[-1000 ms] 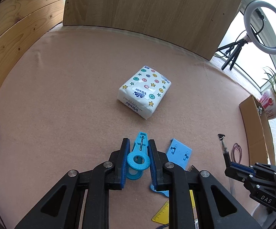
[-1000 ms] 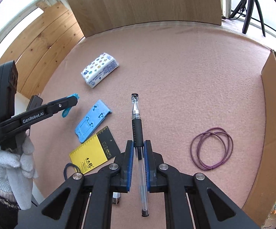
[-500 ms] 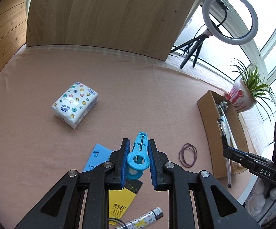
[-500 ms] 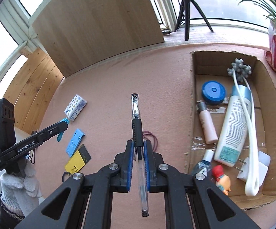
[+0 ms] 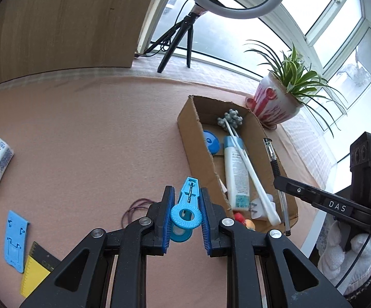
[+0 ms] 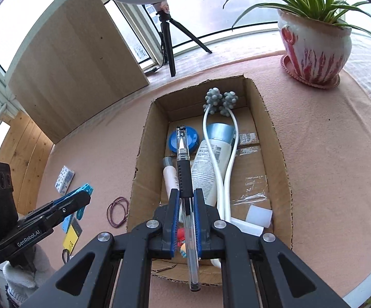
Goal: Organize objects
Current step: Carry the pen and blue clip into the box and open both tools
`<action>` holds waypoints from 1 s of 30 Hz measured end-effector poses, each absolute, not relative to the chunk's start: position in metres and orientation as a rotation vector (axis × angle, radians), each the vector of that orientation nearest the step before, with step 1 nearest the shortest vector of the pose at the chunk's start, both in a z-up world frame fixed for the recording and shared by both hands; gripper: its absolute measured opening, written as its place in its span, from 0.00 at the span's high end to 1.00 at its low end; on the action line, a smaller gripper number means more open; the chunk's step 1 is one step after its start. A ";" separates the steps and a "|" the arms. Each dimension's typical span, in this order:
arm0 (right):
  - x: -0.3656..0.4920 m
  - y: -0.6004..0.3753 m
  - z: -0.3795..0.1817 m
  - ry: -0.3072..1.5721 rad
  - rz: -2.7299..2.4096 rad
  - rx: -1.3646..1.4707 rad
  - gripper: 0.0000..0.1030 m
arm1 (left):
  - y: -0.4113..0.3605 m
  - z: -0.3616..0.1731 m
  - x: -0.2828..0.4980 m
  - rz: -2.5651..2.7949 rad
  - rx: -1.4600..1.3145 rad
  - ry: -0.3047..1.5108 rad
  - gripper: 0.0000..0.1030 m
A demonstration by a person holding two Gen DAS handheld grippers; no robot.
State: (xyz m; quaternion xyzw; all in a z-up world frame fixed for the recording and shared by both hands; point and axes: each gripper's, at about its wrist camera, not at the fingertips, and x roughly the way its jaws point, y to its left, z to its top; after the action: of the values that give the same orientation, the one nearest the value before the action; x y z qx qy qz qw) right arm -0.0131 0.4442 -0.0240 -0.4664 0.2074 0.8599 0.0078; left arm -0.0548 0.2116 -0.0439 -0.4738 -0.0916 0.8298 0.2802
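Pink tabletop (image 6: pixel 326 154) carries a cardboard box (image 6: pixel 277 154) holding a lotion tube (image 6: pixel 208 164), blue lid (image 6: pixel 194 138), white massager (image 6: pixel 220 102) and plug (image 6: pixel 258 215). Above the box, the right tool (image 6: pixel 185 205) is clamped on a pen (image 6: pixel 184 169); the left tool (image 5: pixel 185 213), beside the box, grips a blue clip (image 5: pixel 186 205).

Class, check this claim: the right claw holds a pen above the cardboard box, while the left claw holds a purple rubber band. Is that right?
Not quite. The left claw is shut on a blue clothes peg, as the left wrist view shows; the purple rubber band lies on the mat. The right claw does hold the pen above the cardboard box.
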 end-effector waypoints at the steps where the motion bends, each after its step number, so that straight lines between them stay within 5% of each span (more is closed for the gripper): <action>1: -0.014 0.448 -0.024 0.645 2.685 -1.454 0.91 | 0.220 -0.043 -0.054 2.217 -1.264 -0.246 0.80; 26: -0.019 0.493 -0.040 0.645 2.672 -1.464 0.90 | 0.321 -0.051 -0.056 2.190 -1.254 -0.131 0.80; 27: -0.019 0.493 -0.041 0.642 2.671 -1.464 0.89 | 0.321 -0.051 -0.056 2.194 -1.257 -0.130 0.75; 30: -0.019 0.493 -0.042 0.623 2.644 -1.461 0.64 | 0.317 -0.052 -0.057 2.204 -1.272 -0.145 0.50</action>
State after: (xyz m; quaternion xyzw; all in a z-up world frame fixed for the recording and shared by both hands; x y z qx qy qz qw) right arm -0.0195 0.4932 -0.0420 -0.4736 0.2019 0.8568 0.0287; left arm -0.0566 0.3172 -0.0515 -0.4772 -0.0545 0.8270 0.2921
